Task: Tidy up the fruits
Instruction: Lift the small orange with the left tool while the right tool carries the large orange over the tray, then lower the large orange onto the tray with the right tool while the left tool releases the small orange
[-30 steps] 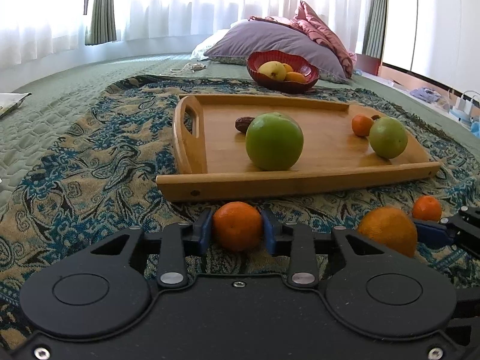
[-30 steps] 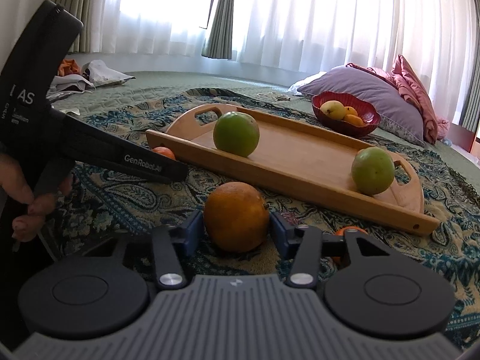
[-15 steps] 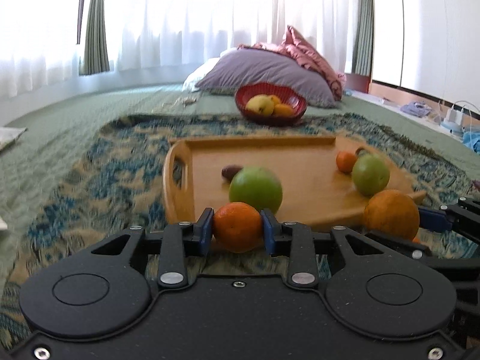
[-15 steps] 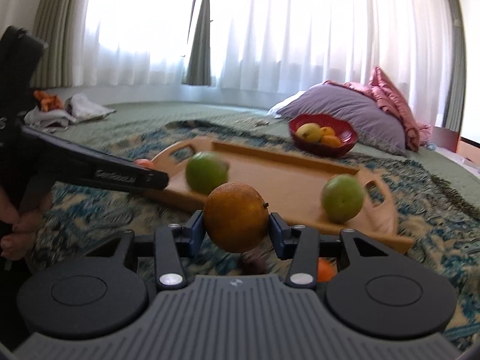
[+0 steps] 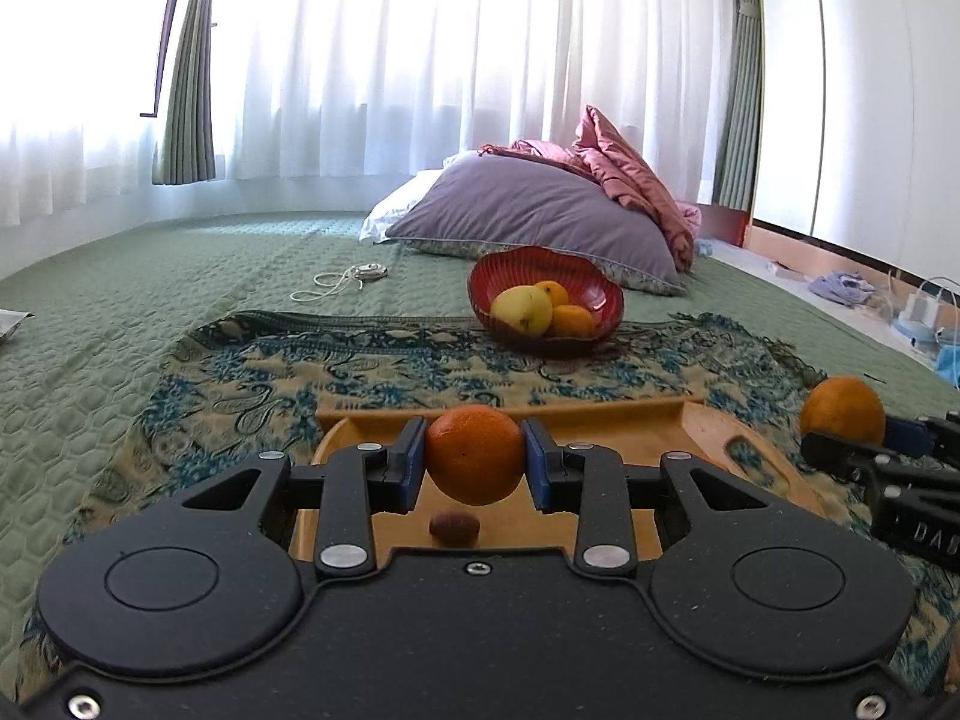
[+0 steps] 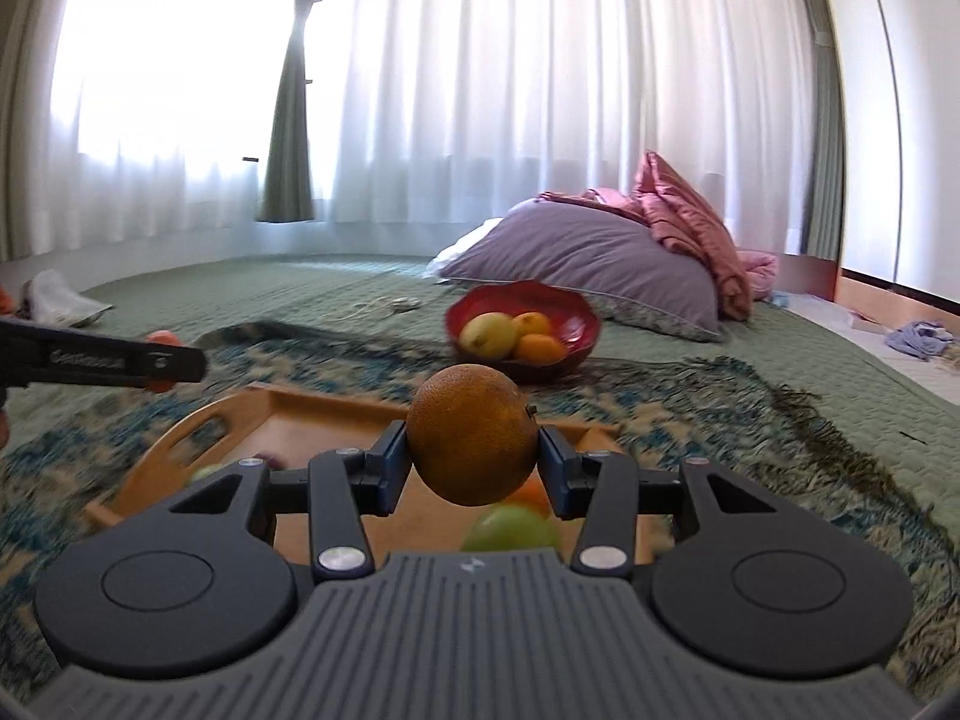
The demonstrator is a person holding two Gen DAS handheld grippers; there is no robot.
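Since the earlier frames both grippers have risen off the patterned cloth (image 5: pixel 252 372) with their fruit and now hang above the tray (image 5: pixel 708 420), which has dropped low in both views. At left, the left gripper (image 5: pixel 474 462) pinches a small orange (image 5: pixel 474 455) between its blue pads; a dark date (image 5: pixel 453 527) lies on the tray beneath it. At right, the right gripper (image 6: pixel 474 456) clamps a large orange (image 6: pixel 473 443), with green fruit (image 6: pixel 510 531) on the tray under it. We judge the red bowl (image 5: pixel 591 294), already holding a yellow fruit and oranges, to be the goal: it lies straight ahead of both sets of jaws, beyond the tray's far rim. Neither hand looks clearly nearer.
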